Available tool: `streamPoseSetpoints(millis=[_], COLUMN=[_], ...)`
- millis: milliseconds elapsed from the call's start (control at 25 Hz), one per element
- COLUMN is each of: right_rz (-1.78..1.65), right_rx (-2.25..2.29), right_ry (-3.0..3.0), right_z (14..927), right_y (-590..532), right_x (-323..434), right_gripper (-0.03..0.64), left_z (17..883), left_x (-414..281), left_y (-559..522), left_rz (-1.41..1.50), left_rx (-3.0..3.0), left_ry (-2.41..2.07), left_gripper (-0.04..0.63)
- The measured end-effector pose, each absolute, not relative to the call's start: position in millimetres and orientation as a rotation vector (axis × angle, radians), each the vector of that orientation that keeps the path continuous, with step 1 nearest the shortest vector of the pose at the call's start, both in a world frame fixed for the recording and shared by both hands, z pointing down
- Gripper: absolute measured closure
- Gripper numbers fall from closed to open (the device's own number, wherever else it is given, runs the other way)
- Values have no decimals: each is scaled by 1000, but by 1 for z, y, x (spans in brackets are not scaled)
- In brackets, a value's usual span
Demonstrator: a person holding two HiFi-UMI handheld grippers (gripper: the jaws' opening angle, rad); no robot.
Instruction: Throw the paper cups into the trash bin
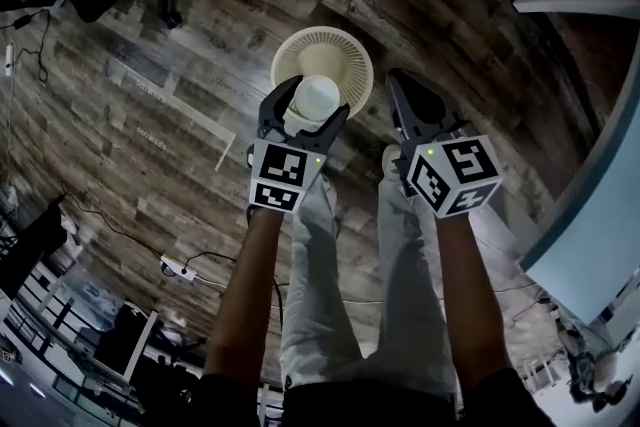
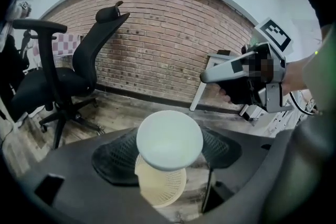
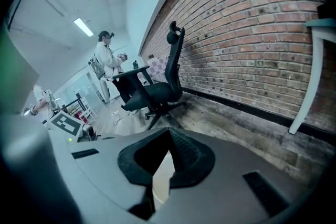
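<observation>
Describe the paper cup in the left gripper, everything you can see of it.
The paper cup is plain white, smooth and unprinted, with no dents showing. It sits clamped between the jaws of the left gripper, one jaw on each side, with a round end facing that gripper's camera; mouth or base, I cannot tell. It hangs in the air over the cream mesh trash bin, which stands on the wooden floor, and appears to touch only the jaws.

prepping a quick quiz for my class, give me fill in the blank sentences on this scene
The left gripper holds the paper cup right ____ the trash bin.
The right gripper has its jaws ____.
The wall behind the office chair is made of ____.
Missing words: above, shut, brick.
</observation>
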State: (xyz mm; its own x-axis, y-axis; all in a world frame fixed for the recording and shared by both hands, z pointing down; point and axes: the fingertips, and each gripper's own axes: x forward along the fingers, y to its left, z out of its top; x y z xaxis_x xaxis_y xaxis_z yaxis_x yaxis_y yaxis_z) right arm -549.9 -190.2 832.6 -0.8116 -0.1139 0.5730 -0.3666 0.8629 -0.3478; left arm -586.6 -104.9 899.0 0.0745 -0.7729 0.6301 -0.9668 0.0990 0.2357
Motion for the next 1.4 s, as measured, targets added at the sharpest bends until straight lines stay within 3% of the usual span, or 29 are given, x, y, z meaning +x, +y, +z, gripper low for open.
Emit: streamPoseSetpoints(millis=[560, 1200, 1400], right_rz=[625, 642, 637], right_rx=[295, 296, 291], right_ry=[-2382, -2348, -2365], right_z=[923, 938, 922], right_y=[-180, -177, -176], right_x=[-540, -530, -531], right_gripper=[612, 612, 612], left_z=[1020, 1034, 1007], left_x=[-588, -591, -593], left_y=[-107, -99, -99], left_rz=[441, 420, 399], left_rx=[1642, 1597, 1612], left_ry=[-1692, -1713, -1744], left_gripper=[235, 236, 310])
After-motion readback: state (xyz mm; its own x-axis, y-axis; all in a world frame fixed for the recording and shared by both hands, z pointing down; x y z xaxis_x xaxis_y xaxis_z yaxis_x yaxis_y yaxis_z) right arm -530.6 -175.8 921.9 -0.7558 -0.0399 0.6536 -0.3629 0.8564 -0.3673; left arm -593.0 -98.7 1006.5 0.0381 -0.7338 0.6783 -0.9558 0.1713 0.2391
